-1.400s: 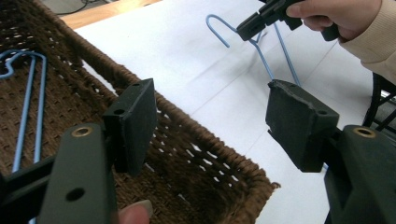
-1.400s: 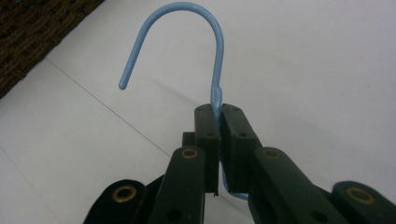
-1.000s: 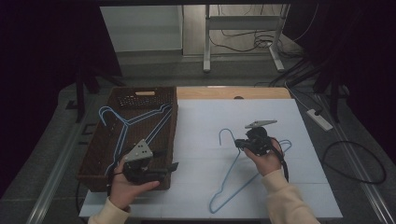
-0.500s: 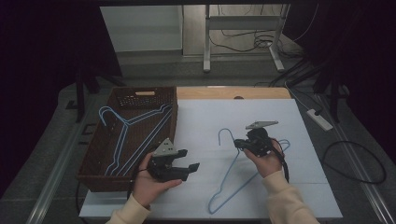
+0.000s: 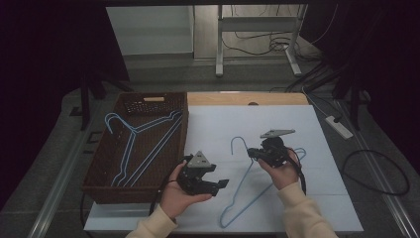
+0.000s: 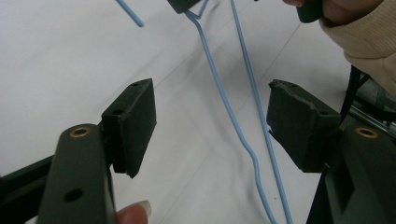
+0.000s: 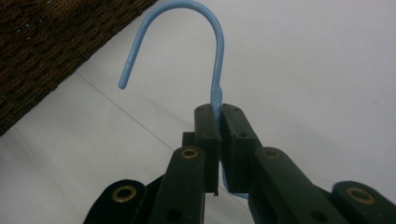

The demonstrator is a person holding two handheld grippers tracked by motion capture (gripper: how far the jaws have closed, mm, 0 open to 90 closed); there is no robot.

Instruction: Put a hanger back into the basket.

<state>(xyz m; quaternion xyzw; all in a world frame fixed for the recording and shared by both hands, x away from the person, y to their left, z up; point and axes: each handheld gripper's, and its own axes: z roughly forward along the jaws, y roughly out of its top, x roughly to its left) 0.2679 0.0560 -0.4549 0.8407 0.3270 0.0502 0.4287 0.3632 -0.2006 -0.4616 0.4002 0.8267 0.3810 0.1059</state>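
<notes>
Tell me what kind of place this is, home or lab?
Likely a lab or recording workspace, not a home: a white-covered table with a wicker basket of blue hangers, loose cables and a power strip on the floor beyond, and a person working handheld tongs, the right tongs clamping a hanger.

Pale blue hanger (image 5: 257, 186), dark brown basket (image 5: 101, 176)

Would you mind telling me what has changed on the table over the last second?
The left gripper moved right, off the front of the wicker basket and onto the white sheet, toward the blue hanger lying there; its jaws stand open around the hanger's wires, gripping nothing. The right gripper stayed put, shut on that hanger's neck below the hook. The hangers in the basket did not move.
</notes>
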